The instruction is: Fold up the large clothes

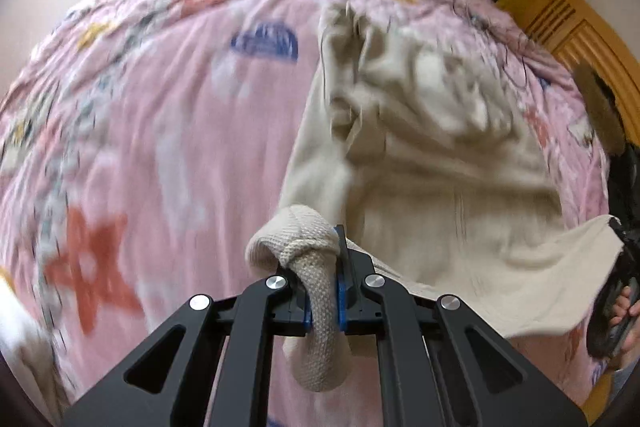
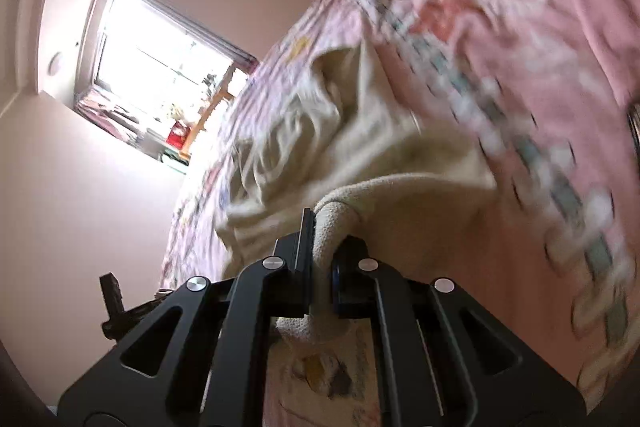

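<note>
Left wrist view: left gripper [image 1: 323,267] clamped tight on ribbed cream edge of cream garment [image 1: 432,163], fabric bunched between 2 blue pads. Garment stretches up from jaws, crumpled, far end lying on pink patterned bedspread [image 1: 160,115]. At right edge, person's hand [image 1: 624,307] grips black handle of other tool. Right wrist view: right gripper [image 2: 322,259] pinched shut on another fold of same garment [image 2: 320,131], cloth hanging toward bedspread [image 2: 540,47]. Bright window [image 2: 160,67] behind. Both views motion-blurred.
</note>
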Demonstrator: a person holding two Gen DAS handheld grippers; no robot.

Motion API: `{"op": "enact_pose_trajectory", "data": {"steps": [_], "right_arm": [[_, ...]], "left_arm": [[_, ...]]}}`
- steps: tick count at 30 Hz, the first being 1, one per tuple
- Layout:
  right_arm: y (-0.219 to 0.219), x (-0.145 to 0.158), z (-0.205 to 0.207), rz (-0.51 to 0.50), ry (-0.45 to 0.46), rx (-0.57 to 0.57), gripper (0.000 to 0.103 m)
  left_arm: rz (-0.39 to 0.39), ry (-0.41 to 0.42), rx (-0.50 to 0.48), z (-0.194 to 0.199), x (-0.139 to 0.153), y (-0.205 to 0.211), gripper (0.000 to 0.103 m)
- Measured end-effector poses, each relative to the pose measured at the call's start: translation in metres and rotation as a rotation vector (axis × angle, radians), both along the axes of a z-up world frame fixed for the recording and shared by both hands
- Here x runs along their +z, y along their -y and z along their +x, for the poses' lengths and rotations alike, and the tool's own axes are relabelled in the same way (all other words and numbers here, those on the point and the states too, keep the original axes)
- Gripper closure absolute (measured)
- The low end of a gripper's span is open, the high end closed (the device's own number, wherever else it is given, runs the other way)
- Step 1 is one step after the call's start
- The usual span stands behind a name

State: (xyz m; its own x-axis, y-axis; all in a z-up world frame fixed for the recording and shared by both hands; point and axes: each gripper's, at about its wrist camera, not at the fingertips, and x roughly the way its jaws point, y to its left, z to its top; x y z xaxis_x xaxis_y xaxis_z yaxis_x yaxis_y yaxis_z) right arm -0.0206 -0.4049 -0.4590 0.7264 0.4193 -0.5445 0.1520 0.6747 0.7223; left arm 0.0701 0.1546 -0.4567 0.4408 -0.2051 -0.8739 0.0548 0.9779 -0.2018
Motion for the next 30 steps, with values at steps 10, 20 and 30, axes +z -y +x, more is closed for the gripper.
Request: {"op": "enact_pose_trajectory", "data": {"steps": [10,20,30], "right_arm": [[0.022,0.063,0.198,-0.166,0.042,0.063,0.097],[0.032,-0.003,0.4,-0.176,-0.186,0.039,0.097],[0.047,-0.086,0.457,-0.076,-0.399,-0.001,0.096]], "left_arm": [[0.097,0.144,0.023,0.181,0.044,0.038,0.095],[0.172,-0.049,0.099,0.368,-0.012,0.056,0.095],[0.016,-0.267,0.111,0.437,-0.084,0.021,0.092]]}}
